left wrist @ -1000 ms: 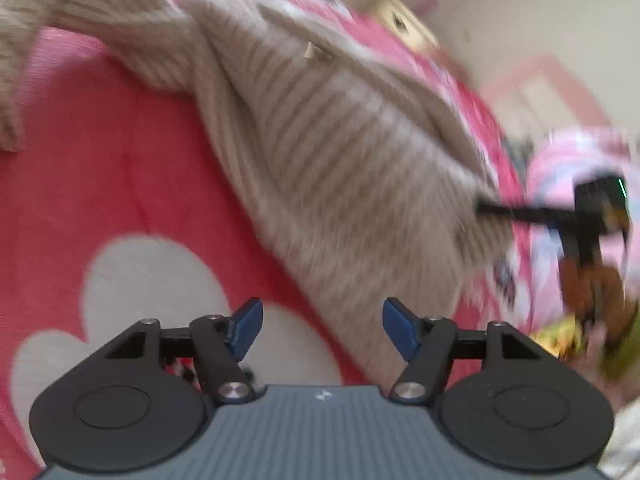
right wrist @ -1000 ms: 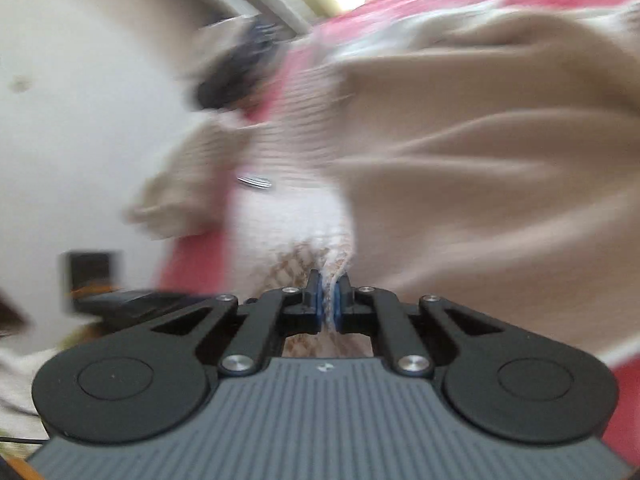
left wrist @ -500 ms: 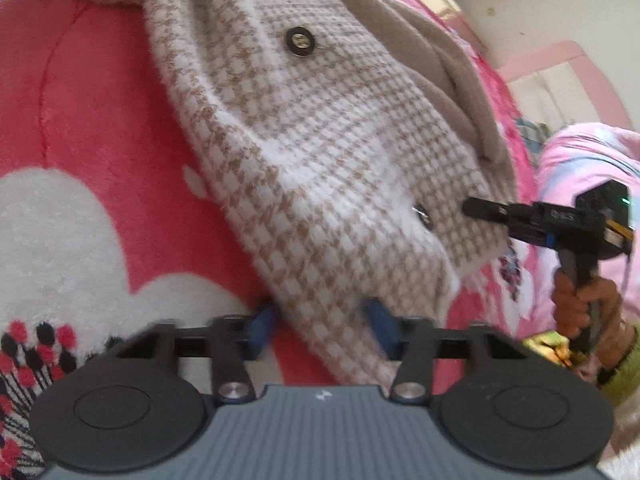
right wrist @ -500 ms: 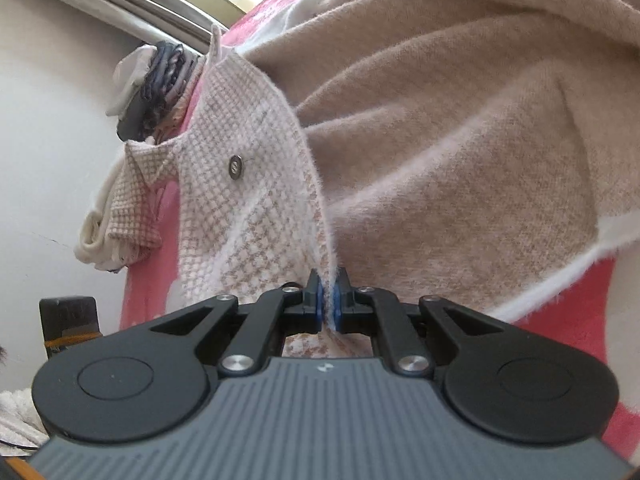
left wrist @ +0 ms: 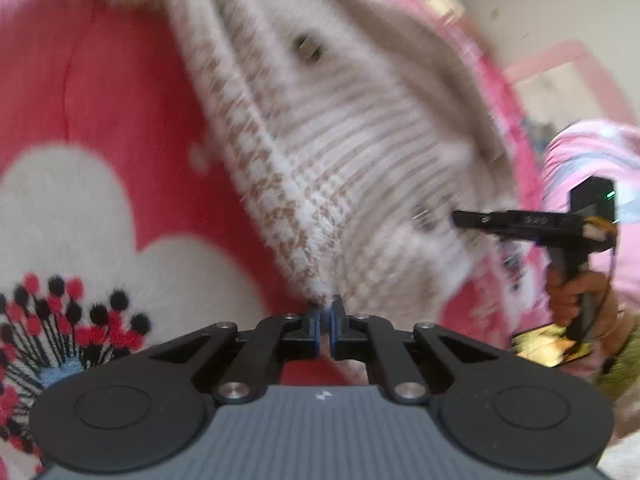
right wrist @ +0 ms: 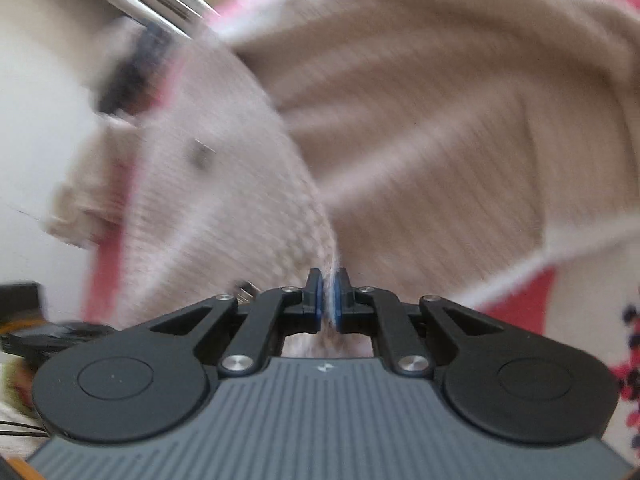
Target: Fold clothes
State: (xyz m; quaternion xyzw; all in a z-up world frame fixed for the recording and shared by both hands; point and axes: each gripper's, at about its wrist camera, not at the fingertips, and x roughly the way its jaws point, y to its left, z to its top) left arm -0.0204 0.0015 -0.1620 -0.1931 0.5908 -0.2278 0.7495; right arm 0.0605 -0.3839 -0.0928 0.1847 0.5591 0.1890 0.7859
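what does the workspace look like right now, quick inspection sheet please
surface: red blanket with white flower print, covering the bed.
job's things: beige checked cardigan with dark buttons, lying partly spread on the blanket, plain beige side showing in the right wrist view.
clutter: dark and pale bundle at the blanket's far edge, too blurred to identify.
grippers: left gripper has just closed on the cardigan's edge; right gripper shut on another edge.
cables: thin dark cable by the right gripper.
surroundings: white wall, pink door frame.
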